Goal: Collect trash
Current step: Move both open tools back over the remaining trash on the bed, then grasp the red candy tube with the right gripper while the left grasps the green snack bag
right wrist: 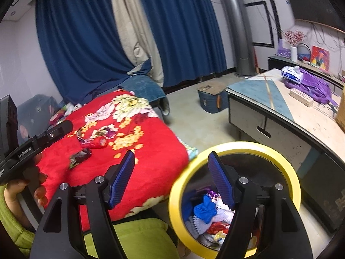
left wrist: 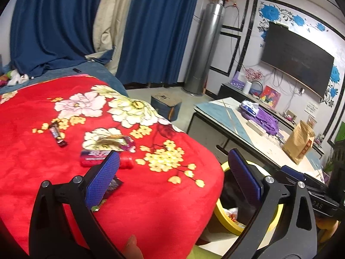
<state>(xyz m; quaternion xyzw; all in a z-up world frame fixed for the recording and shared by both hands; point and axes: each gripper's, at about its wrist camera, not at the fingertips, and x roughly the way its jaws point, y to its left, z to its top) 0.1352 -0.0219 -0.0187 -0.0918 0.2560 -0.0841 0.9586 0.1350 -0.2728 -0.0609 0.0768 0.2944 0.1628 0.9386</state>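
One red bottle [left wrist: 103,158] lying crosswise

Both views evenly lit by soft indoor light, source unseen; no hard shadows. Colours saturated, the red blanket [left wrist: 138,194] almost glowing. Strong fisheye bending: curtains [right wrist: 82,43] and the bench [right wrist: 301,120] edge bow, black vignette in corners. Slight motion blur on wrappers [left wrist: 58,135] and yellow bin rim [right wrist: 179,194]. Faint sheen on the television [left wrist: 297,58].

Black grippers [right wrist: 171,179], blue ribbed jaws; green sleeve [right wrist: 8,222].
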